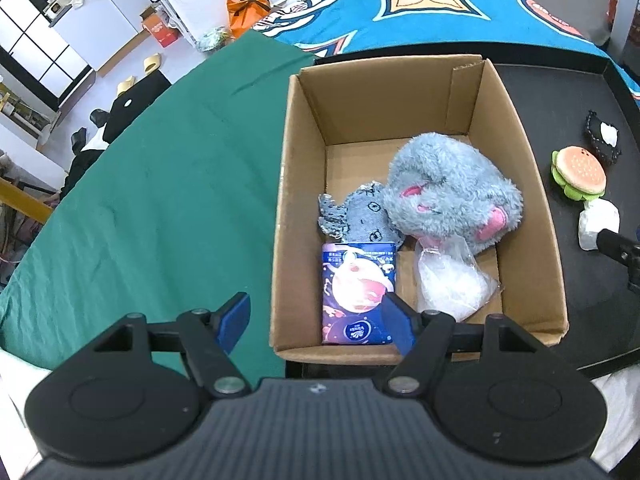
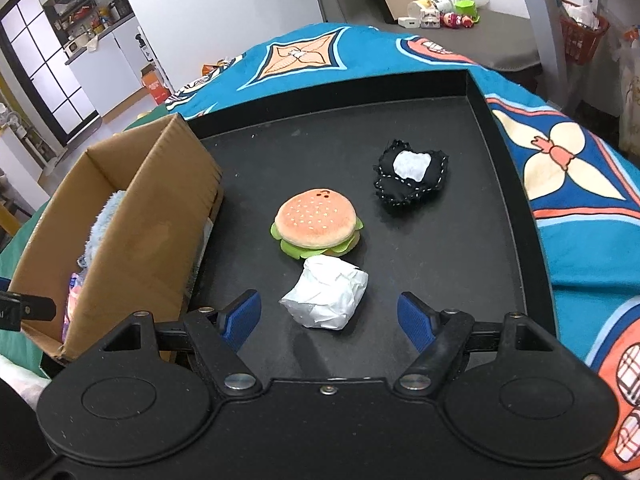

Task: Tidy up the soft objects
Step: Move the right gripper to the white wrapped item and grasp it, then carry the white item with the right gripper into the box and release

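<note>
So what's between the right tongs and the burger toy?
A crumpled white packet lies on the black tray, right between the right tongs and the burger toy, in the right wrist view.

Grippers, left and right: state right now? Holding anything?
Left gripper: open, empty, at the near edge of the cardboard box.
Right gripper: open, empty, jaws either side of the white wrapped bundle, not touching it.
</note>
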A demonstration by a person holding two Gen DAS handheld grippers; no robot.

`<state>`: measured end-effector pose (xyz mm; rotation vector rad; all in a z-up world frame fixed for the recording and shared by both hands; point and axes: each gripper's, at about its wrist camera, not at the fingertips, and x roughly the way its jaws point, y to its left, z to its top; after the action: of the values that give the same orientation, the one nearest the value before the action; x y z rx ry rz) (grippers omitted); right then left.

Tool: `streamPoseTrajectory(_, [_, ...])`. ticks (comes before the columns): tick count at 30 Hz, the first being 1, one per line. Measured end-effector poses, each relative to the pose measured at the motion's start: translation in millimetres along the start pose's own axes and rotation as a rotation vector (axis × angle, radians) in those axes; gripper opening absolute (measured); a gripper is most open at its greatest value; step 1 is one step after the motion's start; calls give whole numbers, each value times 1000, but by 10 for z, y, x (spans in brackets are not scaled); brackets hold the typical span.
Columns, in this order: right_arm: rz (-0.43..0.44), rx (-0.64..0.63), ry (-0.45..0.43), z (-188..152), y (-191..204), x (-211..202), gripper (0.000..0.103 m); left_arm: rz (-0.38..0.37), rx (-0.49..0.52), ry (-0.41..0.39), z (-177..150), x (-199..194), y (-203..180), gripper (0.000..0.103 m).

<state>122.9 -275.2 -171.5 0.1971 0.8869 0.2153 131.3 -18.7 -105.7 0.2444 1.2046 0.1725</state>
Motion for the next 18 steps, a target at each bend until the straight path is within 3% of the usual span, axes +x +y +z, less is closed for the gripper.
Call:
streamPoseTrajectory(9, [-4, -1, 24, -9, -22, 109, 69, 15, 38, 30, 22, 51, -84, 71])
streamPoseTrajectory(11, [1, 2, 27, -12, -39, 120, 62, 16, 42, 34, 30, 57, -98, 71])
streamPoseTrajectory(13, [6, -2, 34, -15, -45, 130, 36, 17, 42, 36, 39, 60, -98, 71])
streamPoseTrajectory(18, [7, -7, 41, -33, -44, 103, 31, 15, 39, 35, 41, 47, -95, 71])
